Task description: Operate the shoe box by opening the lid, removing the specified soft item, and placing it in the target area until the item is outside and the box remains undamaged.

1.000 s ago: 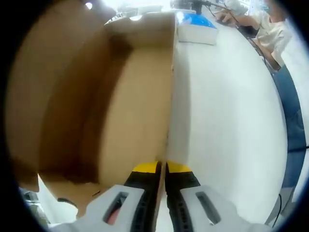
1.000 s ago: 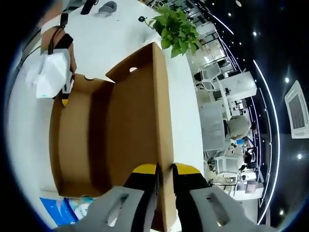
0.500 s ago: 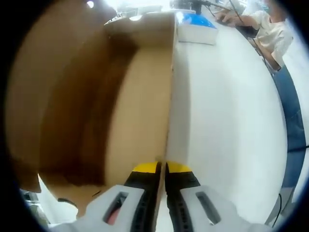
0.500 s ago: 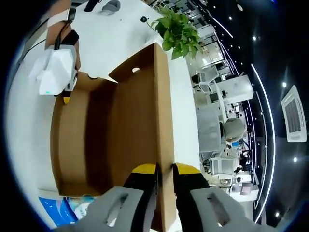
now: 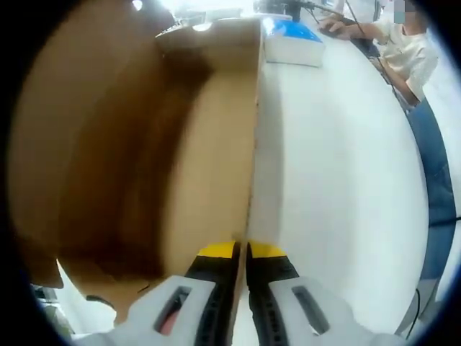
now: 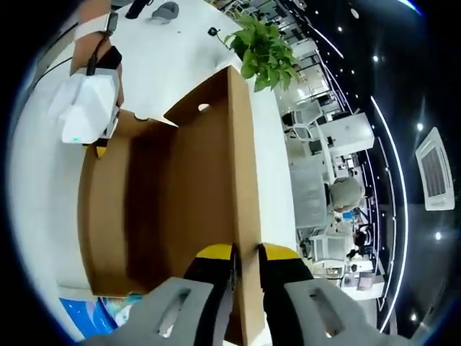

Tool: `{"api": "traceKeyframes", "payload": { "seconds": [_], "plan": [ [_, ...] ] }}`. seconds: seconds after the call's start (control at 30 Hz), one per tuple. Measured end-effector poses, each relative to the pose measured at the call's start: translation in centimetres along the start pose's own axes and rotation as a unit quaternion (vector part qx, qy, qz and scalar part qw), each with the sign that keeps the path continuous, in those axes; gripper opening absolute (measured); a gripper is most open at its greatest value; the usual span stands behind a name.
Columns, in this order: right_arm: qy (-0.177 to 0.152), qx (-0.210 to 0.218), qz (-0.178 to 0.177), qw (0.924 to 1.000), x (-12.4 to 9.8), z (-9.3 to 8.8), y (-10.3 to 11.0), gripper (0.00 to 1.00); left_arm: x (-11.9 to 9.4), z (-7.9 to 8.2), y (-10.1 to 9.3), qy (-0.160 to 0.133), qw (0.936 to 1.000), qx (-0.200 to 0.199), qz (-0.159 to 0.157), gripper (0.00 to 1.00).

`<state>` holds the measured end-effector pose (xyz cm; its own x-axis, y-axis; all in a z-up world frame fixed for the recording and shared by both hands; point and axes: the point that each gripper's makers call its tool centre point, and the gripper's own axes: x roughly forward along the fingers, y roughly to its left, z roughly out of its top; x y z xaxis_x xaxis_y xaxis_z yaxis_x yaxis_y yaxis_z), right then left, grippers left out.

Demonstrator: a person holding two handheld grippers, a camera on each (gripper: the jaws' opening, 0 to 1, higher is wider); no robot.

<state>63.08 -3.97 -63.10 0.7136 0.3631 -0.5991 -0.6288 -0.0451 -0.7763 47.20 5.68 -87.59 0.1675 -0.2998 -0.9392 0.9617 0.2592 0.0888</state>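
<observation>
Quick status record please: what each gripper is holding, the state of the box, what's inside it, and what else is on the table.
left gripper: shut on the box wall's edge
right gripper: shut on the cardboard lid's edge
shoe box: open, brown cardboard, lid raised
inside the box: bare cardboard where visible; no soft item seen
table: white
blue-and-white pack: on the table past the box's far end
potted plant: green, beyond the lid
person: seated at the table's far side
</observation>
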Motion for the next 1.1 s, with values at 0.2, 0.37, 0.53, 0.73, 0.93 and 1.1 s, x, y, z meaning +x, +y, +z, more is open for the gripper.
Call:
{"api": "traceKeyframes", "payload": {
  "seconds": [0.2, 0.37, 0.53, 0.73, 0.93, 1.1],
  "plan": [
    [-0.003, -0.006, -0.012, 0.9999, -0.4, 0.1, 0.3, 0.11, 0.0, 0.0, 0.0, 0.000, 1.0000, 0.000, 0.000, 0.04],
    [-0.008, -0.006, -0.019, 0.9998, -0.8, 0.1, 0.7, 0.11, 0.0, 0.2, 0.0, 0.000, 1.0000, 0.000, -0.001, 0.04],
    [-0.011, -0.006, -0.027, 0.9995, -1.1, 0.3, 1.0, 0.11, 0.1, 0.1, 0.1, -0.001, 1.0000, 0.001, -0.002, 0.04],
    [-0.013, -0.004, -0.033, 0.9994, -1.3, 0.4, 1.1, 0.11, 0.1, 0.1, 0.0, -0.001, 1.0000, 0.001, -0.005, 0.04],
    [-0.014, -0.010, -0.037, 0.9992, -1.6, 0.5, 1.5, 0.12, 0.1, 0.1, 0.0, -0.001, 1.0000, 0.001, -0.004, 0.04],
    [-0.015, -0.008, -0.039, 0.9991, -1.9, 0.5, 1.7, 0.12, 0.1, 0.1, 0.0, -0.001, 1.0000, 0.001, -0.004, 0.04]
  ]
}}
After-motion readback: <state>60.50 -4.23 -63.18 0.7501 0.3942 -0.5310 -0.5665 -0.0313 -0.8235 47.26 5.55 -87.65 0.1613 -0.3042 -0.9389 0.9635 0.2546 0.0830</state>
